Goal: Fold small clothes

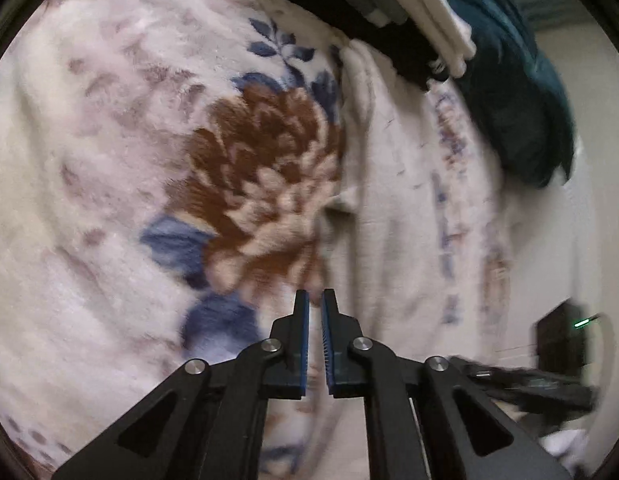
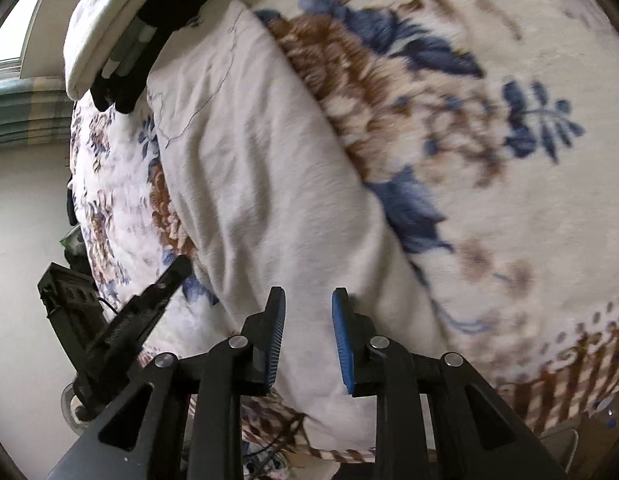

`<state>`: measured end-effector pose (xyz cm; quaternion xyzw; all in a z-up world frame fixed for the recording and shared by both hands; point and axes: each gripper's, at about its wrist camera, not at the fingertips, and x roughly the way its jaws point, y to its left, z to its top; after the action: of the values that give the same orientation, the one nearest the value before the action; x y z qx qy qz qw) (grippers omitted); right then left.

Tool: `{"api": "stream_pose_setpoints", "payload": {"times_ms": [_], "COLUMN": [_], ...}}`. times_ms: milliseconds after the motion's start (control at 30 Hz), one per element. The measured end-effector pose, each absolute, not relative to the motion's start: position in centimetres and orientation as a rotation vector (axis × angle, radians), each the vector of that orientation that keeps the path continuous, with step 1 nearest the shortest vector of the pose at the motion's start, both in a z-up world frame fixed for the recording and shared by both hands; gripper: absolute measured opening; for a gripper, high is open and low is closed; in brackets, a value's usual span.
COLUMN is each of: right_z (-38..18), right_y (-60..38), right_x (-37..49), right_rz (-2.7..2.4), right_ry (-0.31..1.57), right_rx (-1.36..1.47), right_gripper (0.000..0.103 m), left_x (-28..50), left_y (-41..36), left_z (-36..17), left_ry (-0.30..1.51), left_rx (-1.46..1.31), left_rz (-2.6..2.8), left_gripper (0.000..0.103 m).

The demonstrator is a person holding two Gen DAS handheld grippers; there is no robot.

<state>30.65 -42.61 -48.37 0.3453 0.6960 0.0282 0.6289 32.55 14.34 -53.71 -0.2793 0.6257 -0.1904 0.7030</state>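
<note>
The left tool (image 1: 315,300) hangs over the floral blanket (image 1: 109,160) with its blue pads nearly pressed together and nothing between them. The right tool (image 2: 308,300) stands partly spread over the near end of the cream garment (image 2: 261,168), and I cannot tell whether its tips touch the cloth. That garment lies flat along the bed on the blanket, a long soft strip with shallow creases. By its look it is light, limp and not slippery, so it should drape from any pinch; the near hem corners seem the best places to take hold. The right wrist view shows its full length, loose threads at the far end, and the left tool beside its edge. Only the left wrist view shows the dark teal cloth (image 1: 517,92) beyond the stack of folded clothes (image 1: 389,8).
</note>
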Motion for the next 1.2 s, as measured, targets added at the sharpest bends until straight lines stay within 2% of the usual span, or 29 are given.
{"api": "stream_pose_setpoints", "payload": {"times_ms": [33,67,100,133,200,233,267,367,600,700,800,1033,1200], "right_z": [-48.2,-48.0,-47.8,-47.7,-47.7,-47.8,-48.1,-48.7,-49.3,-49.7,-51.4,-54.7,-53.6], "right_y": [-43.0,-43.2,-43.5,-43.7,-44.1,-44.4,-44.6,-44.8,-45.6,-46.0,-45.5,-46.5,-48.7], "right_x": [30.5,30.5,30.3,30.2,29.8,29.5,29.2,28.6,27.9,28.0,27.7,19.6,18.7], "right_rz": [0.055,0.051,0.045,0.039,0.021,0.017,0.014,-0.003,0.016,0.048,0.096,0.118,0.122], "right_ry": [1.590,1.585,1.579,1.576,1.575,1.576,1.580,1.602,1.608,1.598,1.672,1.847,1.816], "right_rx": [0.784,0.774,0.753,0.738,0.708,0.708,0.716,0.694,0.694,0.733,0.734,0.706,0.761], "right_gripper": [0.026,0.026,0.026,0.026,0.031,0.039,0.041,0.041,0.041,0.041,0.041,0.041,0.041], "left_x": [32.4,32.1,31.8,31.5,30.9,30.7,30.5,30.0,28.9,28.9,29.8,33.6,33.5], "left_y": [14.2,13.5,12.5,11.6,9.4,8.4,7.6,7.4,12.0,11.5,9.3,5.6,7.9], "left_z": [-53.3,-52.8,-52.3,-51.9,-51.9,-52.3,-52.9,-54.9,-53.8,-52.6,-51.8,-54.2,-54.8], "left_ry": [1.394,1.395,1.395,1.393,1.410,1.426,1.443,1.491,1.472,1.446,1.417,1.461,1.490], "left_rx": [-0.656,-0.672,-0.656,-0.637,-0.577,-0.542,-0.505,-0.380,-0.463,-0.479,-0.469,-0.346,-0.365], "left_rz": [-0.452,-0.489,-0.507,-0.520,-0.536,-0.521,-0.492,-0.344,-0.233,-0.249,-0.296,-0.307,-0.276], "left_gripper": [0.021,0.042,0.053,0.059,0.059,0.058,0.058,0.056,0.057,0.057,0.058,0.058,0.058]}}
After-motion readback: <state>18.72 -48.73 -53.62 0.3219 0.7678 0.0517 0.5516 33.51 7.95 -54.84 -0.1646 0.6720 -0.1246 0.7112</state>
